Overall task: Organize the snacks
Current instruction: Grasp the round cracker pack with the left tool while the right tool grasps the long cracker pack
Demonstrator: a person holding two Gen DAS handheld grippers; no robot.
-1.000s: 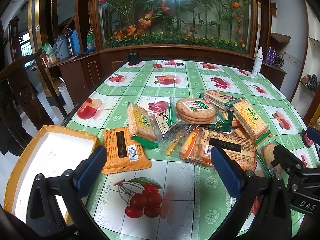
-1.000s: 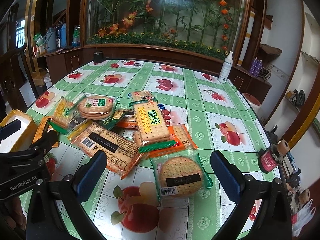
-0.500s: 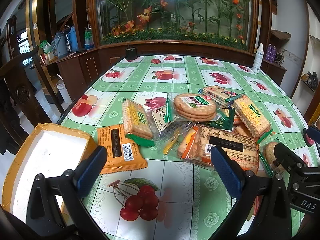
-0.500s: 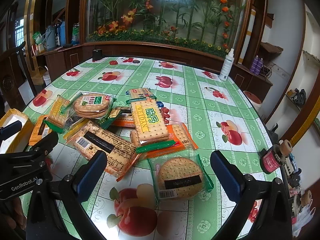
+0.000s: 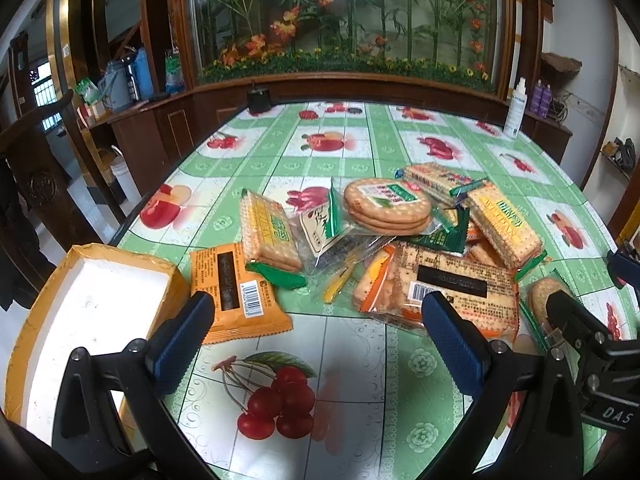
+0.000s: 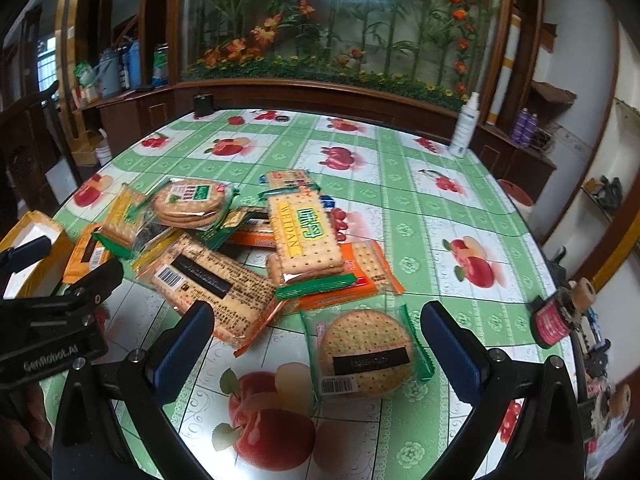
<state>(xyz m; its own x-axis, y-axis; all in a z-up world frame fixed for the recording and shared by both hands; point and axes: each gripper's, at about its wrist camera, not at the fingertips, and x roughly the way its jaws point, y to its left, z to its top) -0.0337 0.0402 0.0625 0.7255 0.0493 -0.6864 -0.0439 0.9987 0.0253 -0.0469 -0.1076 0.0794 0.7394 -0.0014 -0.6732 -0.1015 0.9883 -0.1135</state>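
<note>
Both views edge nearer the snack pile (image 5: pixel 400 248); left gripper (image 5: pixel 316 344) and right gripper (image 6: pixel 316 344) hover spread, round cracker pack (image 6: pixel 366 354) at the right's twelve o'clock.

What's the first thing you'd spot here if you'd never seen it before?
A big messy heap of cracker packs in the middle of the green fruit-print tablecloth. Behind the table, a glass wall of bright fake flowers. At the table's left edge, an orange box, white inside, holds no snacks.
</note>
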